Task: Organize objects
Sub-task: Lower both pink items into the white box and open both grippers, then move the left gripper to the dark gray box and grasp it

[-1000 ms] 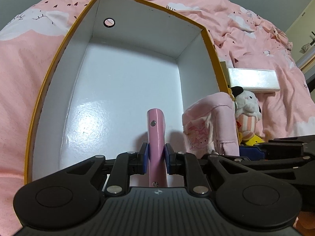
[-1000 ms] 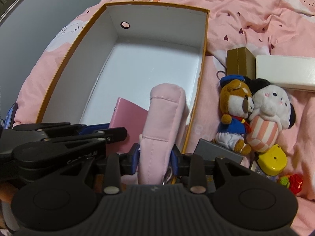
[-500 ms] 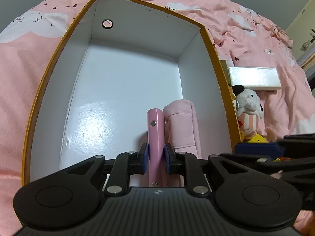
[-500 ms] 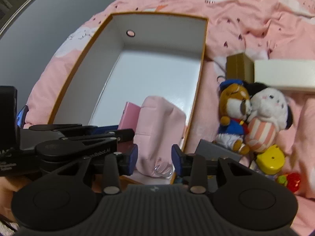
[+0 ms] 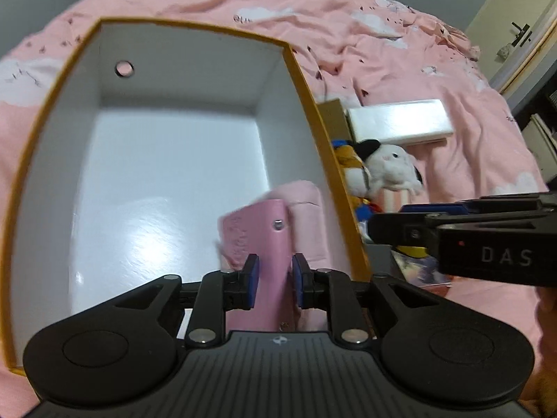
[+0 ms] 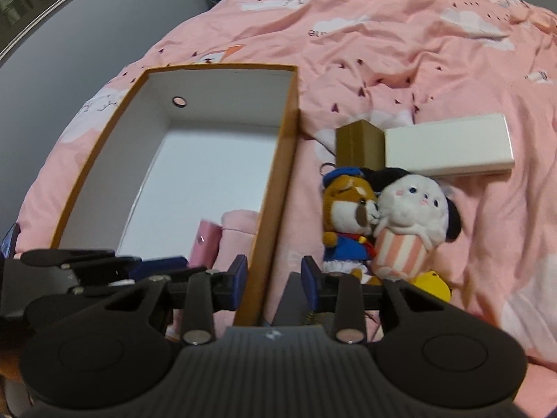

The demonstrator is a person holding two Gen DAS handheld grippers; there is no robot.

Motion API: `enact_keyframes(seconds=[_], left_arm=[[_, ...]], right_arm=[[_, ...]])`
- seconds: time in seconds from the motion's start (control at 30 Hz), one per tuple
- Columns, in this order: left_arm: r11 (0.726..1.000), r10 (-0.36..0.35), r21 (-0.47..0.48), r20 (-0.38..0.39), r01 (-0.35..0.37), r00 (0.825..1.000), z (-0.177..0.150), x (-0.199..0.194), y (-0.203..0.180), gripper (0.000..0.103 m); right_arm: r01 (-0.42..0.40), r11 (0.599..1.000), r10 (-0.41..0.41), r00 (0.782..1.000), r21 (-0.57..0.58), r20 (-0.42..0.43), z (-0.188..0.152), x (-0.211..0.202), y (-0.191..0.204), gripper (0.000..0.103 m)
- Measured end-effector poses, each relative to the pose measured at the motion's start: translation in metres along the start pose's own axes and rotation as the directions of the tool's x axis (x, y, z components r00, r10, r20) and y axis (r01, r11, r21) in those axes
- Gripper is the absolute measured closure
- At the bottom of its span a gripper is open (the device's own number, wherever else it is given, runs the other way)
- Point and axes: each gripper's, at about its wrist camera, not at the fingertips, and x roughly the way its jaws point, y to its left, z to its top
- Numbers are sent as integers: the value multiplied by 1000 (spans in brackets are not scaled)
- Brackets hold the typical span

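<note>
An orange box [image 5: 310, 111] with a white inside lies on the pink bed. A pink wallet [image 5: 275, 240] stands on edge in its near right corner, leaning on a soft pink pouch [image 5: 306, 209] against the right wall. My left gripper [image 5: 275, 278] straddles the wallet; its jaws are opening, and a thin gap shows beside the right pad. My right gripper [image 6: 274, 278] is open and holds nothing. It hovers over the box's right wall [image 6: 278, 188], with the pouch [image 6: 240, 226] and wallet [image 6: 209, 244] down to its left.
Right of the box lie a brown bear plush [image 6: 348, 212], a white plush in a striped cup [image 6: 410, 216], a yellow toy [image 6: 431, 282], a gold box [image 6: 358, 142] and a long white box [image 6: 449, 146]. A grey box [image 6: 289, 299] sits under my right gripper.
My right gripper let go of the pink pouch inside the box and drew back to the right, over the box wall. My left gripper's pads have eased off the wallet.
</note>
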Motion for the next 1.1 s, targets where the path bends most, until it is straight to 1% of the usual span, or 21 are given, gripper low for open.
enact_keyframes(seconds=[0.1, 0.23, 0.3, 0.4, 0.53, 0.63, 0.8, 0.9, 1.0, 1.1], left_arm=[[1000, -1, -13, -13, 1, 1000, 1, 4, 3, 80], [994, -46, -101, -34, 42, 998, 1, 6, 18, 78], [990, -57, -130, -50, 50, 997, 1, 9, 23, 76], [981, -92, -177, -53, 81, 994, -1, 12, 31, 75], [970, -143, -205, -49, 130, 989, -1, 10, 39, 75], [968, -129, -224, -68, 111, 989, 0, 13, 42, 73], [974, -122, -197, -53, 109, 991, 1, 9, 36, 73], [981, -103, -169, -22, 98, 994, 2, -1, 31, 73], [992, -77, -98, 32, 79, 997, 6, -18, 16, 73], [994, -113, 5, 78, 113, 990, 11, -36, -7, 73]], right_arm=[[-5, 1000, 5, 1000, 11, -1, -1, 2, -5, 66], [-10, 1000, 10, 1000, 24, 0, -2, 5, -11, 66], [-12, 999, 12, 1000, 34, -2, -3, 6, -14, 66], [-17, 999, 17, 1000, 51, -6, -4, 9, -19, 66], [-10, 997, 10, 1000, 71, -4, -5, 9, -27, 66], [-6, 996, 7, 1000, 86, -11, -6, 10, -33, 66], [-6, 995, 8, 1000, 99, -25, -8, 13, -39, 66], [-23, 991, 29, 999, 131, -44, -10, 15, -48, 66], [-28, 986, 36, 998, 165, -46, -14, 12, -60, 66], [-9, 983, 15, 999, 185, -32, -17, 4, -72, 66]])
